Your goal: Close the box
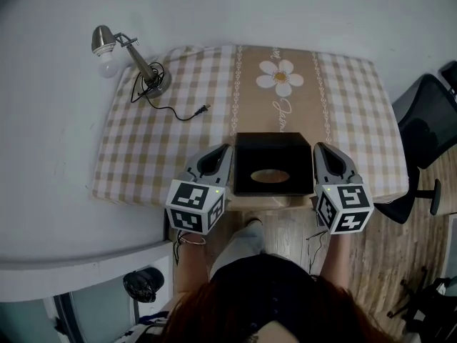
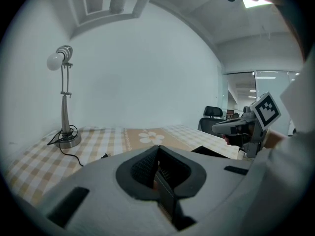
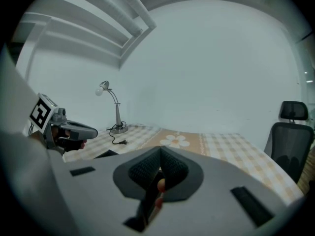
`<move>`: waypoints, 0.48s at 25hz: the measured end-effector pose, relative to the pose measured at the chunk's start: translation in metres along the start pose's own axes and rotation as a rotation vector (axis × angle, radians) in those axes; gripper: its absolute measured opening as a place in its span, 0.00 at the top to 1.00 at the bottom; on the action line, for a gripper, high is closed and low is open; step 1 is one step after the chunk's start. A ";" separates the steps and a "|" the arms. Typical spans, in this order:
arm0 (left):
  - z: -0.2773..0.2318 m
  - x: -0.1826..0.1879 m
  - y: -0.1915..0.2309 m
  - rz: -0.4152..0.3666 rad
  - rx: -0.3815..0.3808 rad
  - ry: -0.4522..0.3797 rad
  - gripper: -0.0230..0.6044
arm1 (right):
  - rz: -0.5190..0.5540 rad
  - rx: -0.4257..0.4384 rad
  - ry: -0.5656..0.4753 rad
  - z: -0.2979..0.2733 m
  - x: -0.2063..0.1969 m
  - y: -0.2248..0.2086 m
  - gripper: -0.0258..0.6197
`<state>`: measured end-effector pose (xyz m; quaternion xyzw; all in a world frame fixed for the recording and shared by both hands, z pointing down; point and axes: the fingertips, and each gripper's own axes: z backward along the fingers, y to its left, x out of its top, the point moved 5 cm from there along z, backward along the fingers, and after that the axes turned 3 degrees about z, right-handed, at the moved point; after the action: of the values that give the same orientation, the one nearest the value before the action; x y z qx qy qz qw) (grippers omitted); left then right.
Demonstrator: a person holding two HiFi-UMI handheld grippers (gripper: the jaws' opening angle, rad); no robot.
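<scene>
Nearest the camera: person's dark top and forearms, one hand-held gripper in each hand, marker cubes toward the body.

Left gripper: jaws pressed together, pads meeting with nothing between them in its own view. It sits just beside the left wall of the box; touching or not, cannot tell.

Right gripper: jaws likewise drawn together, nothing pinched. Just beside the right wall of the box, mirroring the left.

Box: black, square, at the near edge of the table, centred between the two grippers. Top face lies flat, with an oval opening showing brown inside.

Tablecloth: beige-and-white check, with a plain tan strip up the middle bearing a white daisy beyond the box.

Far left corner of the cloth: a desk lamp, silver, bare bulb, round base with cord coiled round it; plug lying loose on the cloth, well apart from the box.

Right of the table, on wood floor: black office chair.
</scene>
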<state>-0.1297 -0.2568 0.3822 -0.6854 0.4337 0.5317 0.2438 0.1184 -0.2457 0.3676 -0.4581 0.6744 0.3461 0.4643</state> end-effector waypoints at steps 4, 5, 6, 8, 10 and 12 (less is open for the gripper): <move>-0.010 -0.010 0.012 0.026 -0.001 0.042 0.92 | 0.003 -0.015 0.039 -0.011 -0.010 -0.009 0.93; -0.012 -0.013 0.014 0.032 -0.002 0.055 0.92 | 0.000 -0.017 0.049 -0.013 -0.012 -0.012 0.93; -0.015 -0.016 0.016 0.037 -0.003 0.067 0.92 | -0.003 -0.017 0.060 -0.015 -0.015 -0.015 0.93; -0.020 -0.022 0.018 0.048 -0.004 0.088 0.92 | -0.013 -0.013 0.086 -0.020 -0.022 -0.020 0.93; -0.024 -0.028 0.019 0.058 -0.006 0.108 0.92 | -0.023 -0.007 0.110 -0.024 -0.028 -0.025 0.93; -0.028 -0.033 0.021 0.071 -0.010 0.126 0.92 | -0.035 0.000 0.133 -0.028 -0.035 -0.028 0.93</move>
<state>-0.1346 -0.2788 0.4245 -0.7032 0.4693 0.4979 0.1935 0.1413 -0.2699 0.4086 -0.4917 0.6957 0.3067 0.4245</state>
